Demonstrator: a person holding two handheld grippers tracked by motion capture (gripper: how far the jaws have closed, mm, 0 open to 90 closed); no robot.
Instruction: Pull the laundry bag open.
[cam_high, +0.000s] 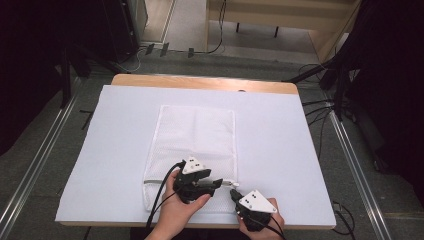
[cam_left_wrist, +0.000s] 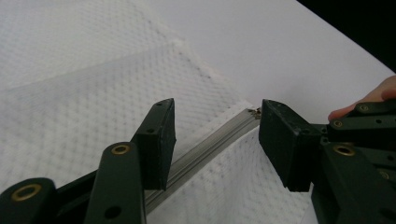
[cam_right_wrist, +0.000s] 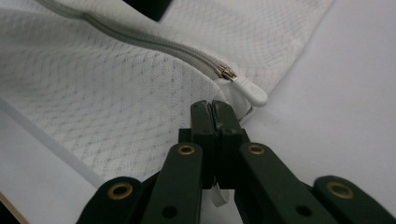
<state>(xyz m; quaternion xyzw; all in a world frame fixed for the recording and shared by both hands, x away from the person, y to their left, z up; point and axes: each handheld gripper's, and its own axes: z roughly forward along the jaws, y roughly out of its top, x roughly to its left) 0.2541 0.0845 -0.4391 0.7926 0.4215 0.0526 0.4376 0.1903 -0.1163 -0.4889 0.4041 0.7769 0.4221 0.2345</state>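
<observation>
Mesh bag (cam_high: 195, 145) corner being clamped by right gripper (cam_right_wrist: 213, 109); left gripper (cam_left_wrist: 217, 140), jaws apart, being held over zipper (cam_left_wrist: 205, 147). Zipper pull (cam_right_wrist: 250, 91) at 1 o'clock; slippage likely if fabric grip is thin.

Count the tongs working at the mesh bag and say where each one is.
2. The left tongs sit over the mesh bag's zipper, jaws apart. The right tongs are at the bag's near right corner, jaws shut beside the zipper pull.

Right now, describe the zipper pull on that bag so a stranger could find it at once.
On the white table cover lies a white mesh bag. Follow its grey zipper along the near end to the bag's right corner. There sits the zipper pull: a smooth white tab on a metal slider.
</observation>
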